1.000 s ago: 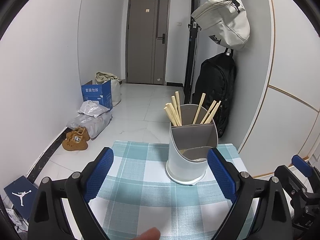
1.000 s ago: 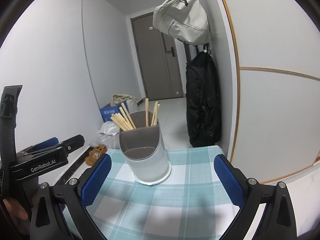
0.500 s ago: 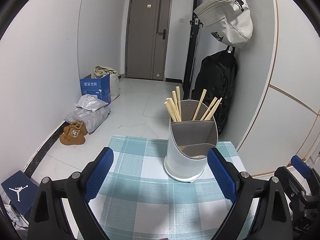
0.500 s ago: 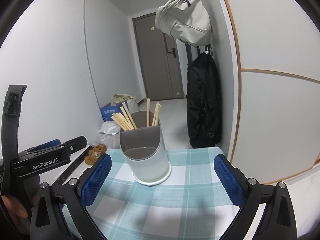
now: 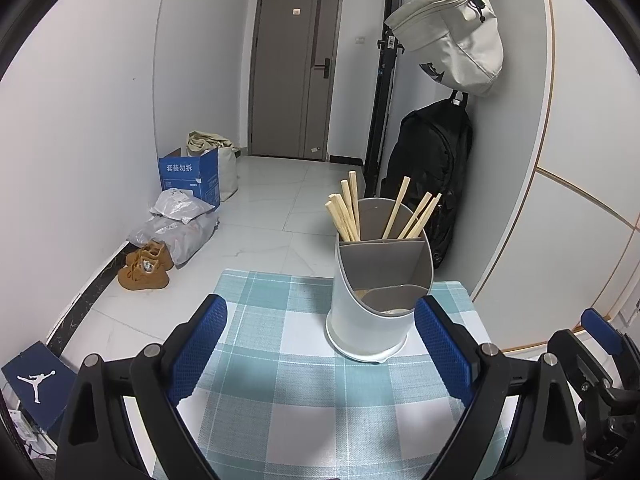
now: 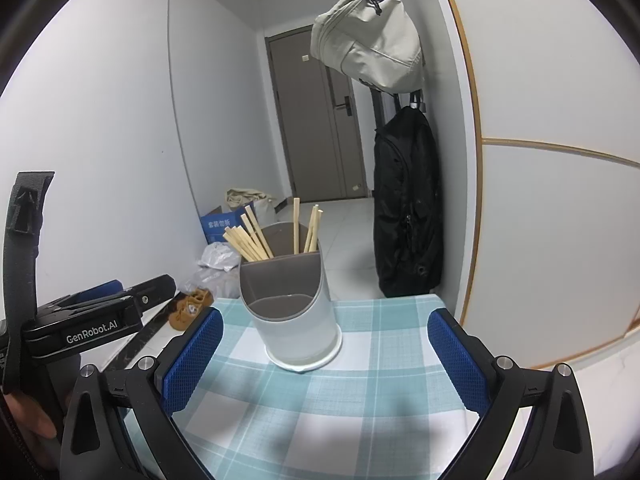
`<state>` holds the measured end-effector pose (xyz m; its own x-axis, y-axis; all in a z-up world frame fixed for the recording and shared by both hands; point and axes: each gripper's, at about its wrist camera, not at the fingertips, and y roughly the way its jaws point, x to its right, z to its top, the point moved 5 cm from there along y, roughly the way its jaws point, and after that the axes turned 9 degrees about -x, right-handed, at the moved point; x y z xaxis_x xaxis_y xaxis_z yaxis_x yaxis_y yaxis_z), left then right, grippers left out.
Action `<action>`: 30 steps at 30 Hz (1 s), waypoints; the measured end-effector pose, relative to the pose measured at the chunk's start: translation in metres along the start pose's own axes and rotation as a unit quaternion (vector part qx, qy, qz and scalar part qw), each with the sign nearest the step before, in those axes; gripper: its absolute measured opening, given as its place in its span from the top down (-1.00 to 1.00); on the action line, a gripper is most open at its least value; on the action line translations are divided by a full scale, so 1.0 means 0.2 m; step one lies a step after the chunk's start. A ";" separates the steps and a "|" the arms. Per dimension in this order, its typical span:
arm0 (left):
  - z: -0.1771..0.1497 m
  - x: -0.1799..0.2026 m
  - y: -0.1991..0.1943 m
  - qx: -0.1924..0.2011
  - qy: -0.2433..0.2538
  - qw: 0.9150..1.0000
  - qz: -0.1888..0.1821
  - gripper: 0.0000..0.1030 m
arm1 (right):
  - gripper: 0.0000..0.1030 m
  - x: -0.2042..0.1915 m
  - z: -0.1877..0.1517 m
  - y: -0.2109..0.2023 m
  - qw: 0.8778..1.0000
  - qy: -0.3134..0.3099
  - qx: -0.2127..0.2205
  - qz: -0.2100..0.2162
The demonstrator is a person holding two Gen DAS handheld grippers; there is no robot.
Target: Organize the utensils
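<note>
Since a second ago our left gripper (image 5: 320, 344) has drawn back slightly from the utensil holder (image 5: 378, 292). Both it and our right gripper (image 6: 326, 356) gape wide, empty. The holder stands on the checked cloth (image 5: 288, 408), chopsticks (image 5: 348, 212) upright in its rear compartments.

Left wrist view: looks forward and slightly down along the left gripper (image 5: 320, 344), low over the checked tablecloth (image 5: 280, 400), facing the hallway door (image 5: 296, 72).
Right wrist view: same heading, from further right, along the right gripper (image 6: 325, 360).
Shared: utensil holder (image 5: 376, 292) (image 6: 290, 312), near in both; black backpack (image 5: 430, 168).
</note>
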<state>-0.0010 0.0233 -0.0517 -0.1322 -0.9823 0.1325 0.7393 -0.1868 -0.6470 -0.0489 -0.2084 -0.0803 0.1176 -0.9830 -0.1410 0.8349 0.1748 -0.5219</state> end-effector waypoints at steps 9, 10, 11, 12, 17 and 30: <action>0.00 0.02 0.00 -0.002 0.003 1.000 0.000 -0.79 | -1.00 -0.01 0.00 -0.01 1.000 0.000 -0.001 0.002; 0.00 0.02 0.00 -0.002 0.003 1.000 0.000 -0.79 | -1.00 -0.01 0.00 -0.01 1.000 -0.001 -0.001 0.003; -0.01 0.02 0.00 -0.002 0.002 1.000 0.000 -0.79 | -1.00 -0.01 0.00 -0.01 1.000 -0.001 0.000 0.003; -0.01 0.02 0.00 -0.003 0.002 1.000 0.000 -0.79 | -1.00 -0.02 0.00 -0.01 1.000 -0.003 0.000 0.003; -0.01 0.02 0.01 -0.003 0.004 1.000 0.002 -0.79 | -1.00 -0.02 0.00 -0.01 1.000 -0.003 0.000 0.003; -0.02 0.04 0.00 0.003 0.018 1.000 0.006 -0.79 | -1.00 -0.01 0.00 -0.01 1.000 0.000 -0.004 0.001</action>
<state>-0.0043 0.0147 -0.0527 -0.1467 -0.9843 0.0986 0.7451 -0.1755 -0.6434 -0.0501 -0.2065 -0.0789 0.1191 -0.9827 -0.1419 0.8309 0.1769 -0.5276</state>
